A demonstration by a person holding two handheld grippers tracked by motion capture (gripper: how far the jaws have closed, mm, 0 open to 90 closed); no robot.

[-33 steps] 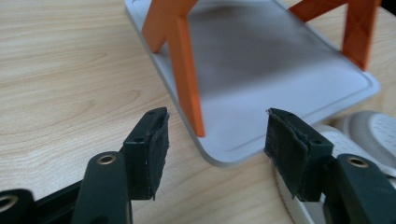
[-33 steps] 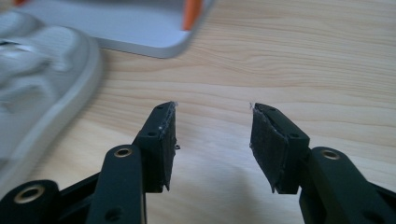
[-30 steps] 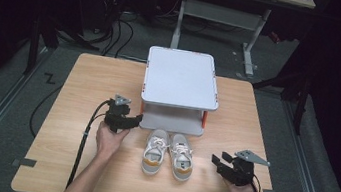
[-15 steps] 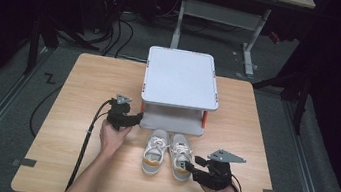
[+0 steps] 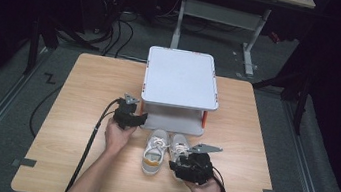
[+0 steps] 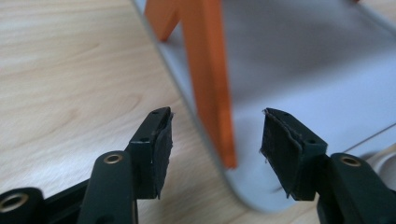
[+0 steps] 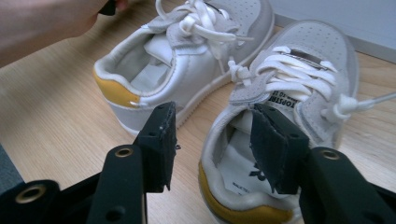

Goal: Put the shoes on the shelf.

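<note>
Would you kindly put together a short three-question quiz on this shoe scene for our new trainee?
1. True or false: the right gripper already clamps the right shoe.
2. Which part of the rack stands between the left gripper's jaws? A) orange leg B) top tray C) a shoelace
3. What colour are the heel patches of the left shoe and its mate?

Key
1. False: its jaws straddle the shoe's collar, open.
2. A, the orange leg.
3. Yellow.

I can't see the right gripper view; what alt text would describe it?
Two open black jaws of the right gripper straddle the inner heel wall of a small white shoe with a yellow heel. Its twin lies alongside on the wooden table.
</note>
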